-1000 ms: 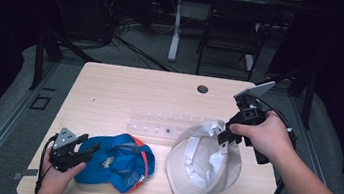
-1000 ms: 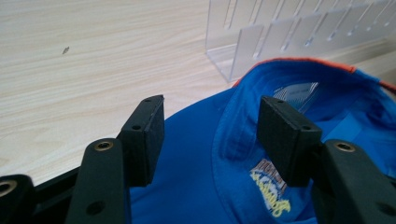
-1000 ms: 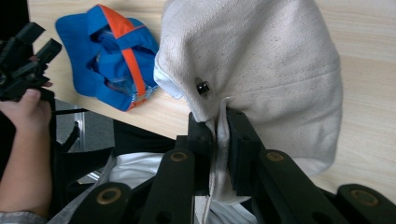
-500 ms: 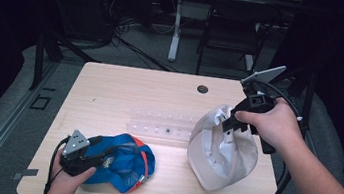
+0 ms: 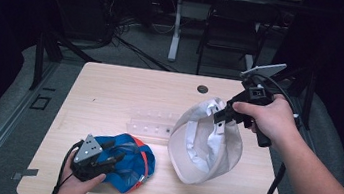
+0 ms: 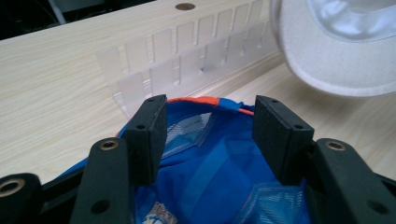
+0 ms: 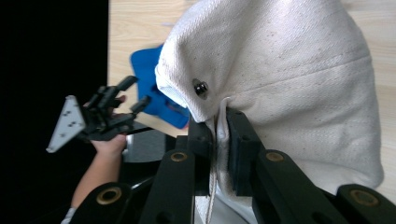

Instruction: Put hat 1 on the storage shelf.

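Two caps are in hand. The right gripper (image 5: pixel 222 114) has its jaws clamped on the rear edge of the white fabric baseball cap (image 5: pixel 207 142), which hangs below the jaws, crown downward, its lower part at or just above the light wooden table (image 5: pixel 125 88); contact cannot be confirmed. The left gripper (image 5: pixel 113 156) has just been narrowing its jaws. They stand apart over the open underside of the blue mesh-lined cap with orange trim (image 6: pixel 219 163), pads (image 6: pixel 150 135) clear of the fabric, nothing gripped. That cap lies directly ahead of and beneath the left jaws, its rim running across between them. A clear plastic slotted strip (image 6: pixel 187 56) lies beyond the blue cap, farther from the jaws. The white cap's brim overhangs to the right of the left jaws, near but apart. Judgement: the left gripper is nearer the blue cap. Open table lies beyond the strip, and the near edge sits close behind the left hand (image 5: pixel 75 187).
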The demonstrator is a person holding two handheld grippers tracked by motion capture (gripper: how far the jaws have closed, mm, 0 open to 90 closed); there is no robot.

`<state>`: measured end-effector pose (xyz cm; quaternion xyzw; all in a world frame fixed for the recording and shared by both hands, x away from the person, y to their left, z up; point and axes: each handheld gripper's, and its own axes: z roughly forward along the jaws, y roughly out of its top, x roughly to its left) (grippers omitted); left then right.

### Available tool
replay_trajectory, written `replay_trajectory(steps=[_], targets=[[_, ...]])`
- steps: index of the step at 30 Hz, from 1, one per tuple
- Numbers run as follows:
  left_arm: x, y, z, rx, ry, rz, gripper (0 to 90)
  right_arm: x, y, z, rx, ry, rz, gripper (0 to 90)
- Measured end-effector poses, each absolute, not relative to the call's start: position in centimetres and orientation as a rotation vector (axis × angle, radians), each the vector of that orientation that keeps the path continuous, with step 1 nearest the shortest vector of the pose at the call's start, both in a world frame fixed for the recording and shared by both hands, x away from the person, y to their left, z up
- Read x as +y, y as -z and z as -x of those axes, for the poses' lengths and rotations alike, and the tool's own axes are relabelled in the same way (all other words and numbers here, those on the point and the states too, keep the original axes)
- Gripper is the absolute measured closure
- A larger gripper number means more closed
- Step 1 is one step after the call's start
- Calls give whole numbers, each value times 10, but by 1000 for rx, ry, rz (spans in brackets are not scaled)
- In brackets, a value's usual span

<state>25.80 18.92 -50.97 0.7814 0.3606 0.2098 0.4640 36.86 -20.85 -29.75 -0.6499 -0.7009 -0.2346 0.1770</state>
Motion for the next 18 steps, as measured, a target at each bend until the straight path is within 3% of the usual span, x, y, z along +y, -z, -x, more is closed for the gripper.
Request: replay_trajectory(steps=[5, 18], targets=[[183, 505, -254, 856, -560, -1917, 452, -205, 299, -370, -1896, 755, 1770, 817], [168, 495, -249, 814, -515, -1898, 453, -209, 308, -373, -1709, 951, 1651, 818]])
